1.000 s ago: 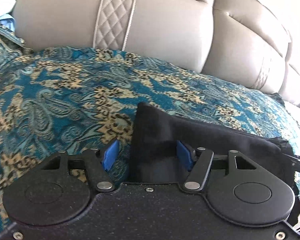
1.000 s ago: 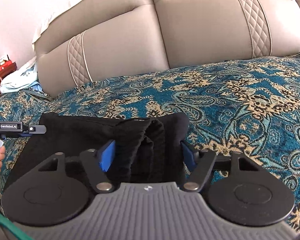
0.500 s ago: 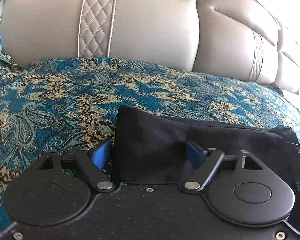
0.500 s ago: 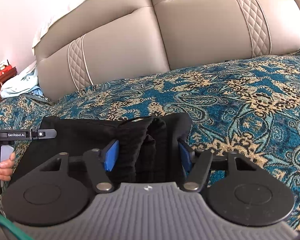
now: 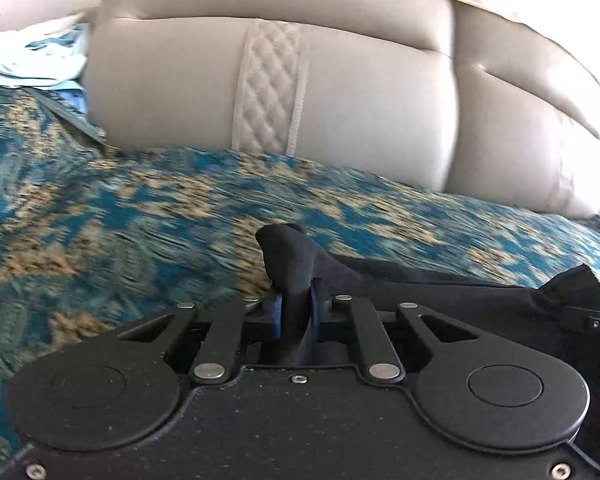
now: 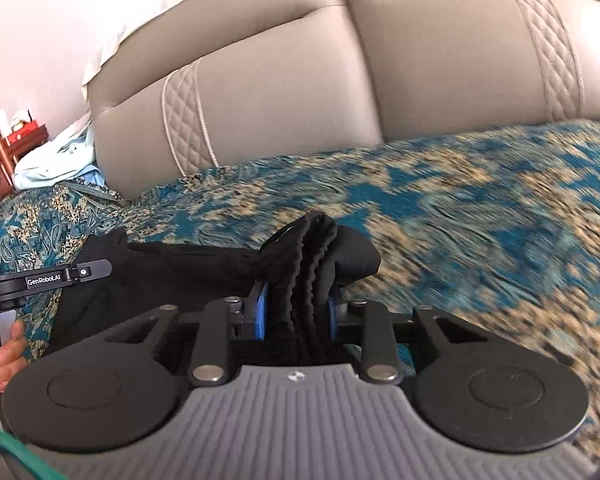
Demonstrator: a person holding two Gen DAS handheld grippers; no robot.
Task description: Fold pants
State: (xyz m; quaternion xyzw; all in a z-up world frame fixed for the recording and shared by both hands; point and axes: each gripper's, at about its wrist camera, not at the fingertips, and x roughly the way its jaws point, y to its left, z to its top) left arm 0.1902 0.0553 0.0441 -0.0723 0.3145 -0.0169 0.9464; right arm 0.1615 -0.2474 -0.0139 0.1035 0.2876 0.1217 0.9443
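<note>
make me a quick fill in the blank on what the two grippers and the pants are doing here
1. The left gripper is shut on the black ____.
2. The right gripper pinches the bunched pants between ____ pads.
3. The pants lie over a teal paisley ____.
4. Behind it stands a beige padded ____.

Missing words: pants; blue; bedspread; headboard

Both wrist views look forward along closed fingers, low and close over the bedspread point(image 5: 100, 240) toward the padded headboard point(image 6: 440, 80). Shared field: black pants point(image 5: 420, 280), bedspread, headboard; right view also catches the left gripper point(image 6: 88, 272) at its left edge
</note>
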